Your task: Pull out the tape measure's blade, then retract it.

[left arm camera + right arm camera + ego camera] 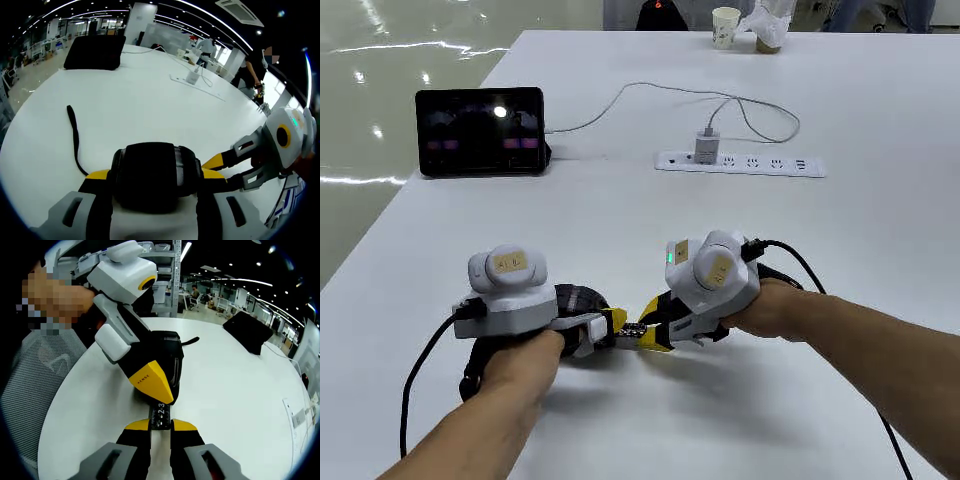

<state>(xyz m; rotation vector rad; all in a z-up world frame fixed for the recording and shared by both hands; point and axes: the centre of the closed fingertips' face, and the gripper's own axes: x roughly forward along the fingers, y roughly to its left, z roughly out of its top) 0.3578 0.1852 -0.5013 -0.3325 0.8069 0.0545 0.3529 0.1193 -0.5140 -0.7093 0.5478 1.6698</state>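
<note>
Two grippers meet lower centre of head view: your left gripper (598, 330) clamps tape measure (582, 300), your right gripper (648, 335) pinches blade (631, 330). Left gripper view: tape measure bottom centre. Right gripper view: blade bottom centre.

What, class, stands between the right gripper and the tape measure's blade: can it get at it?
Likely yes; nothing stands between them. The right gripper is shut on the blade at its tip, and the left gripper holds the case.
</note>
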